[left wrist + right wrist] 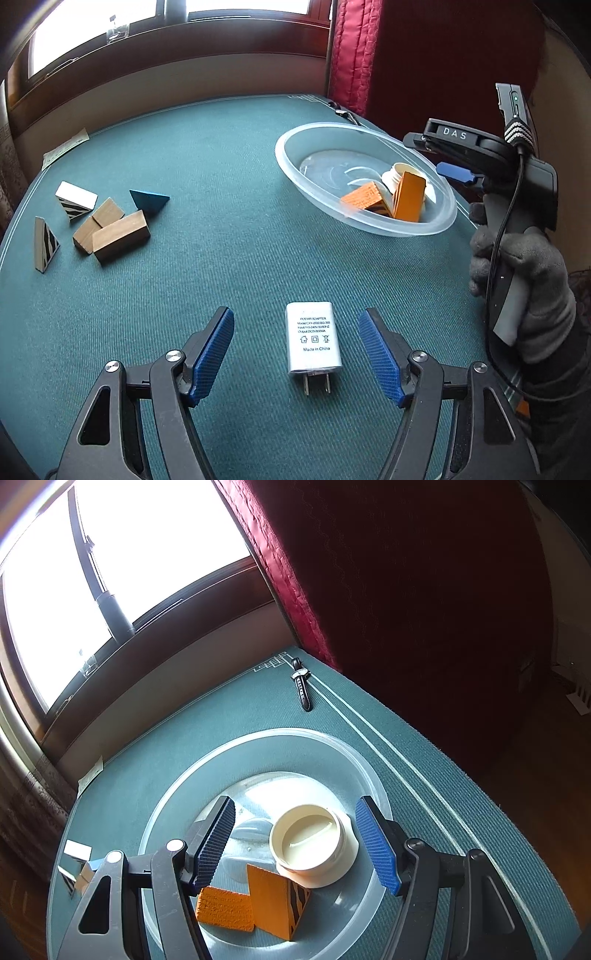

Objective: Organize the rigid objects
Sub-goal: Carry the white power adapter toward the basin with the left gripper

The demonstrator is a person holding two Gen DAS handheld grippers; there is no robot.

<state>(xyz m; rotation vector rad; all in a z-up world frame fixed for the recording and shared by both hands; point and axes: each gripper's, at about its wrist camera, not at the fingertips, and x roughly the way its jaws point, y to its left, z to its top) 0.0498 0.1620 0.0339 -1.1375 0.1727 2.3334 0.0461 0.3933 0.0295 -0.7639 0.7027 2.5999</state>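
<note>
A white power adapter [314,342] lies flat on the green table, prongs toward the camera, between the open fingers of my left gripper [296,356], untouched. A clear plastic bowl [295,168] at the right holds a cream round lid [309,843] and two orange blocks [275,904]. My right gripper [295,843] is open and empty above the bowl [173,805], its fingers either side of the lid. It also shows in the left wrist view [456,173], held by a gloved hand.
Several wooden blocks [118,234], striped wedges [75,201] and a blue pyramid [147,201] lie at the table's left. A wristwatch [301,683] lies at the far corner. A paper slip [64,147] lies at the far left edge. A red curtain [424,55] hangs behind.
</note>
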